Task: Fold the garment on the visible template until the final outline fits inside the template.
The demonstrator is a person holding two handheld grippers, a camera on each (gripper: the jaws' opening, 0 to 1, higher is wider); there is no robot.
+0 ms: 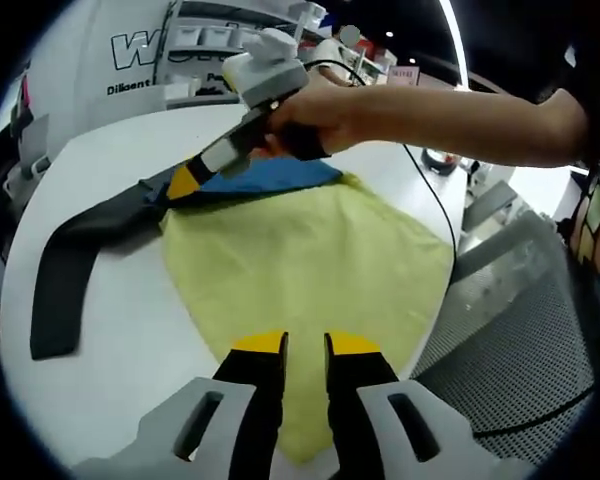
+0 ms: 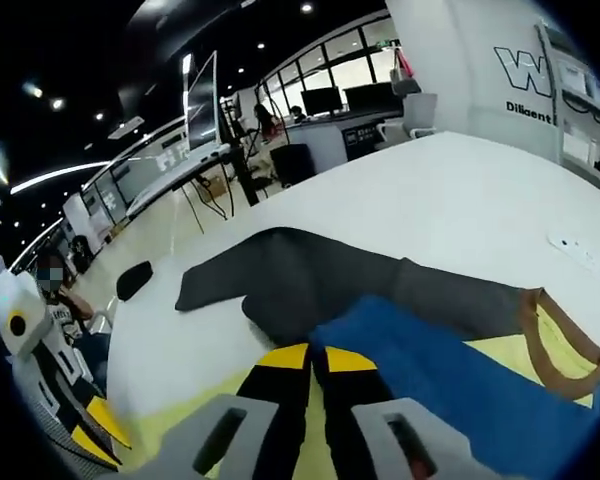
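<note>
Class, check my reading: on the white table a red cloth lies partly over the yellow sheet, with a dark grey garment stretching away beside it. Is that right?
Not quite. The cloth lying partly over the yellow sheet is blue, not red, as the right gripper view shows plainly. The rest stands: the dark grey garment stretches away beside it on the white table.

Matt yellow cloth template (image 1: 310, 260) on a smooth white tabletop (image 1: 110, 340); soft dark grey and blue fabric garment (image 2: 320, 275); perforated metal mesh (image 1: 520, 350) beside it; grippers of matt black and yellow plastic.
</note>
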